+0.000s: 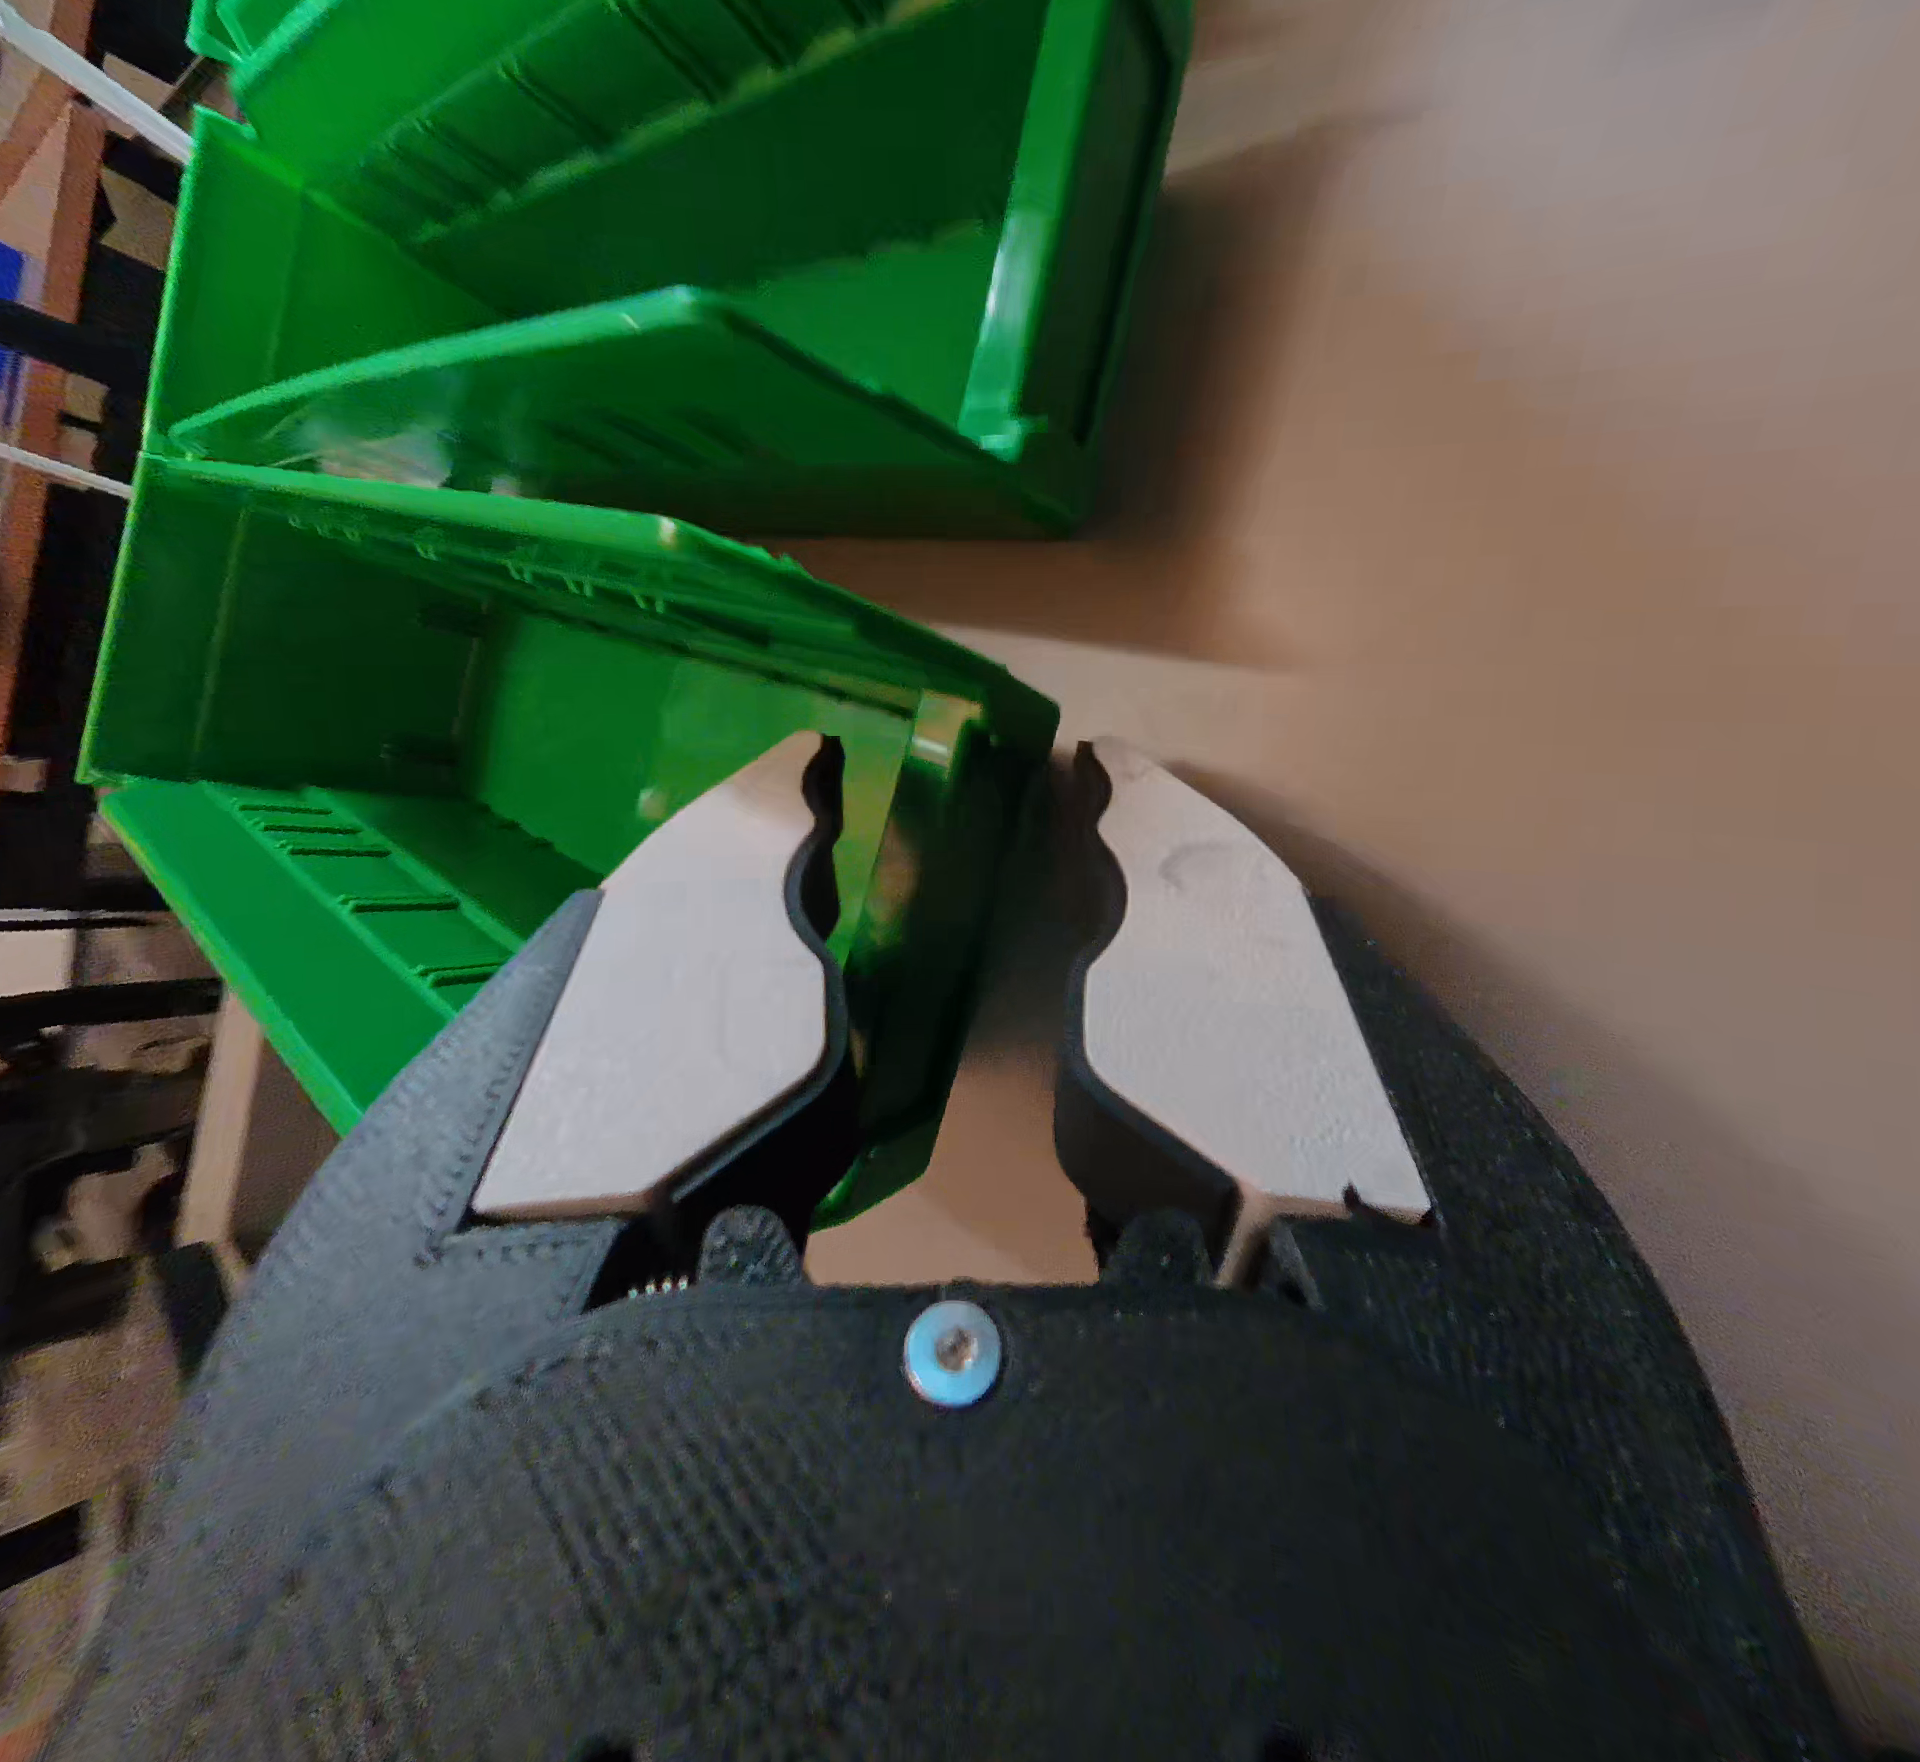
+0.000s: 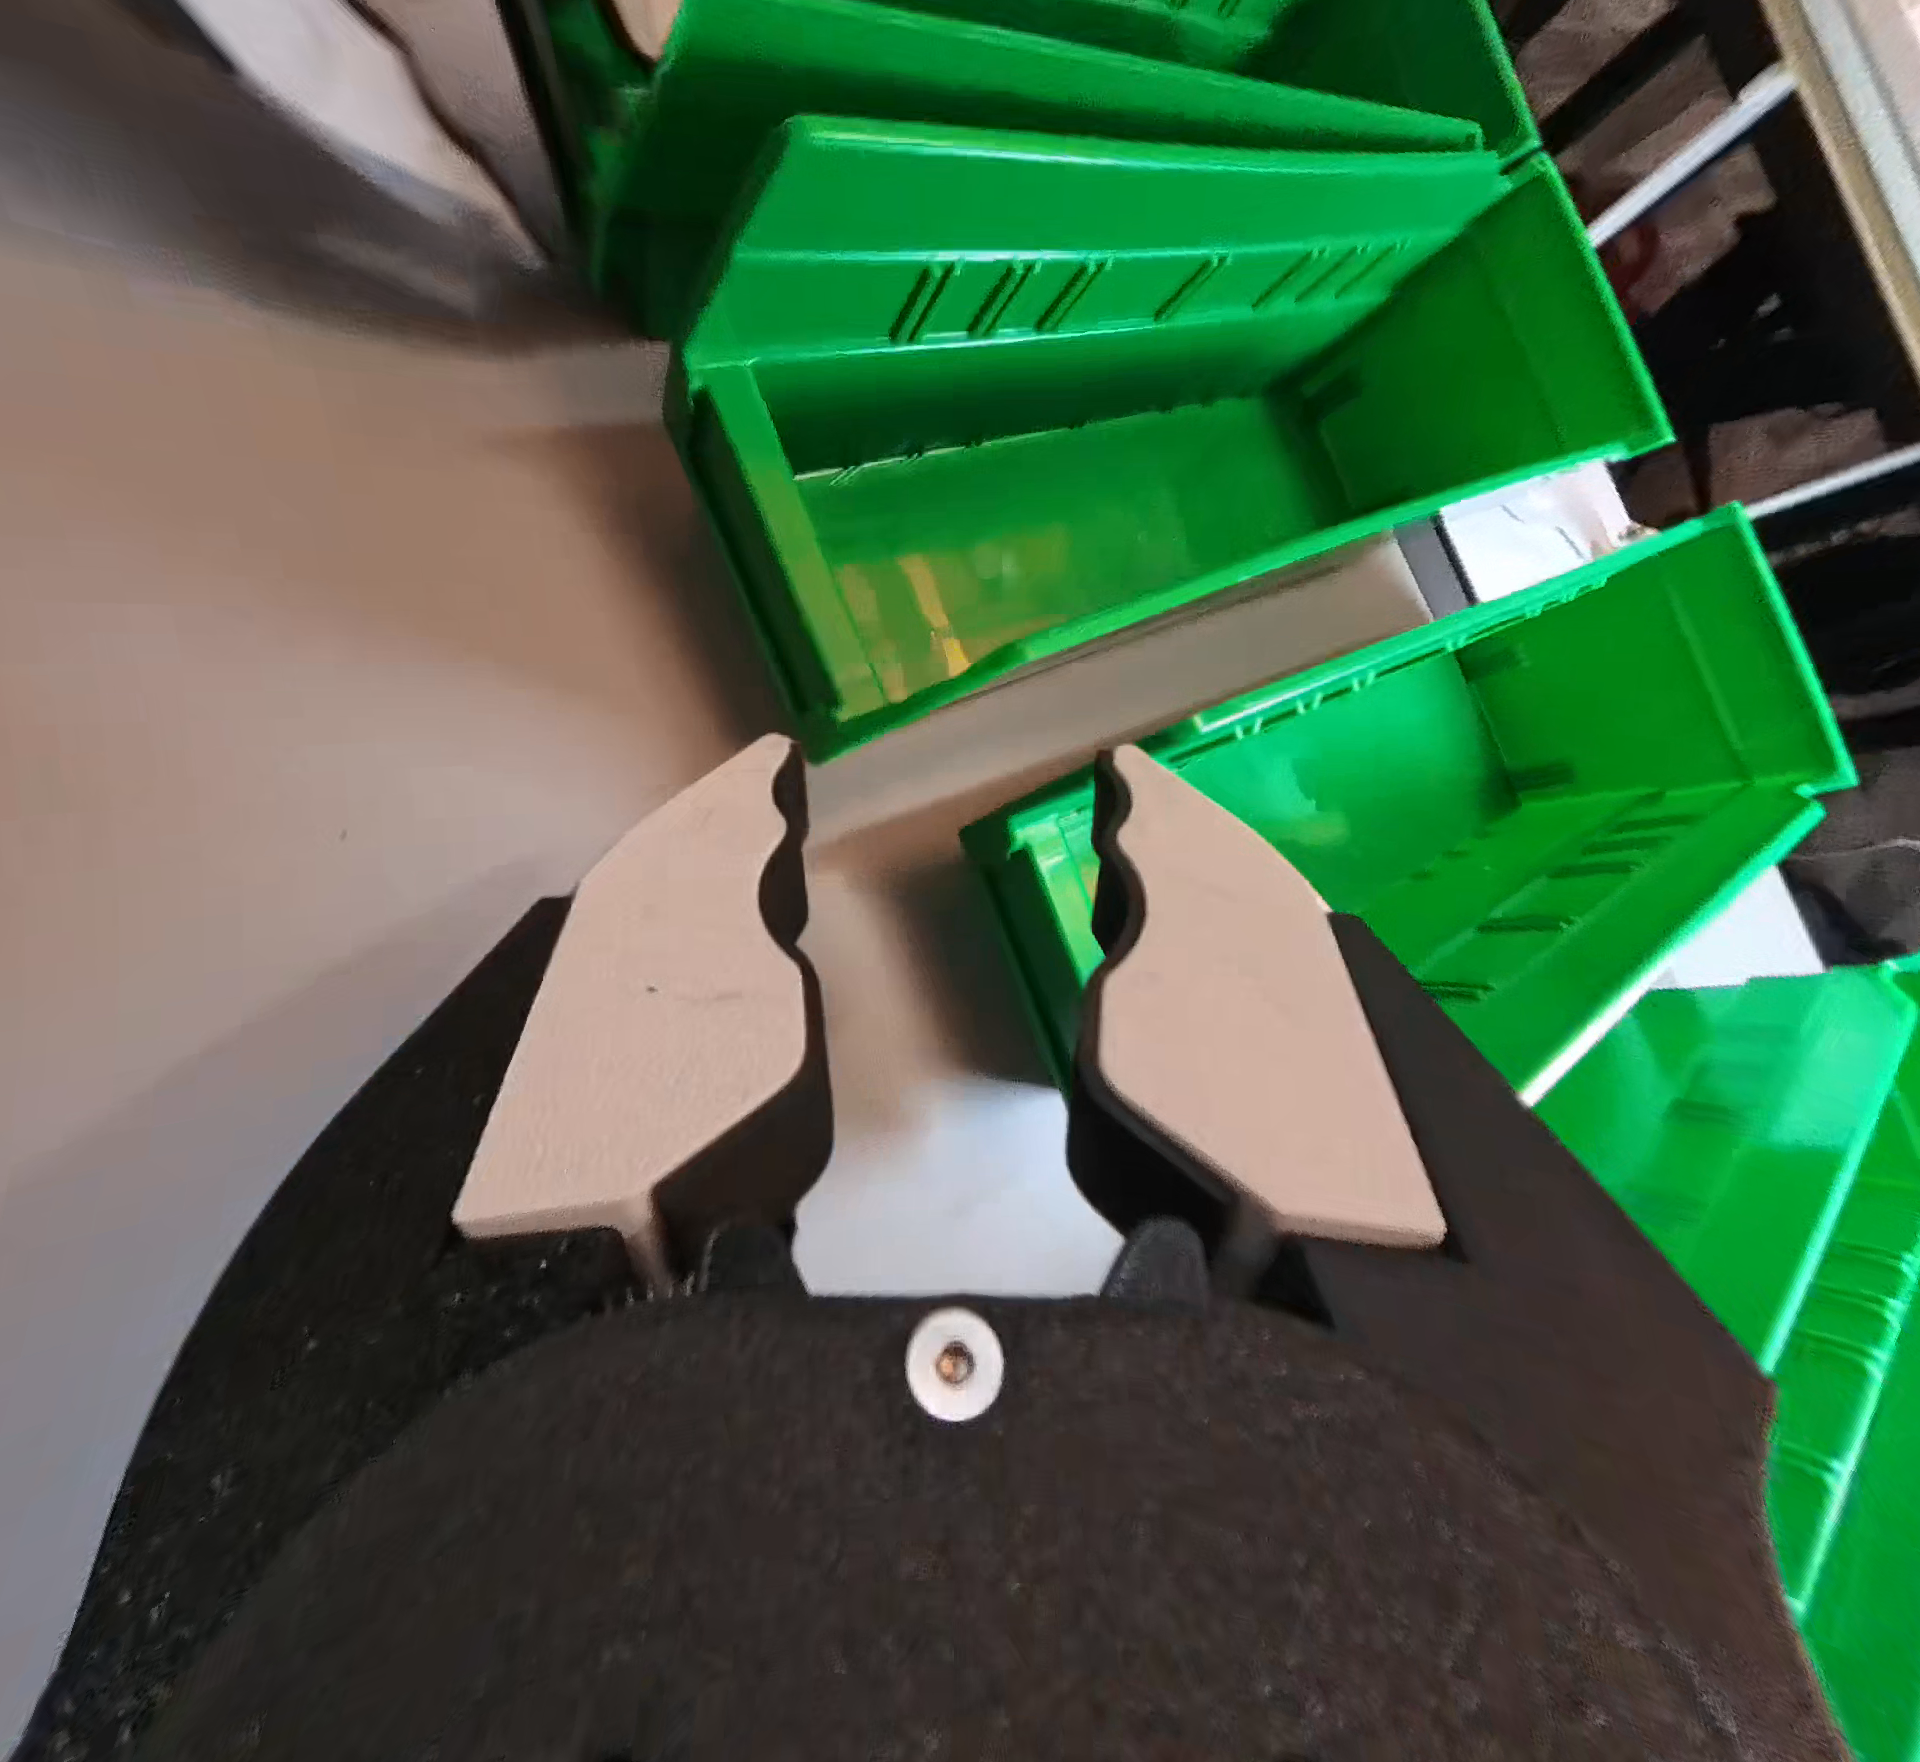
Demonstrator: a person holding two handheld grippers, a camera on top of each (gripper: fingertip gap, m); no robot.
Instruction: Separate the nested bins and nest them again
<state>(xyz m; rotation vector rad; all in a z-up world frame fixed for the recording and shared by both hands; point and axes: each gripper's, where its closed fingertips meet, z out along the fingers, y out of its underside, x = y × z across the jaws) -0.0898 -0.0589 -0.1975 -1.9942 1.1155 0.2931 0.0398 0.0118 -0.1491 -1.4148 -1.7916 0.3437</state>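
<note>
Evidently the left gripper (image 1: 945, 767) straddles the nearest bin's front wall (image 1: 935, 881), jaws parted, ready to pinch it; the right gripper (image 2: 951, 777) hangs open and empty beside another bin (image 2: 1455, 829), other bins (image 2: 1091, 486) ahead.

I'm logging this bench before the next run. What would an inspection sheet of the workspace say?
Surface: tan tabletop, bare where it shows.
Job's things: green plastic bins, apart, lying in a row, all empty.
Clutter: nothing seen.
Grippers: left gripper has its jaws astride the front lip of the nearest bin, with a gap still showing, so whether it is clamped cannot be told; right gripper open, holding nothing, beside the front corner of another bin.
Cables: nothing seen.
Surroundings: dark shelving behind the bins, blurred.
</note>
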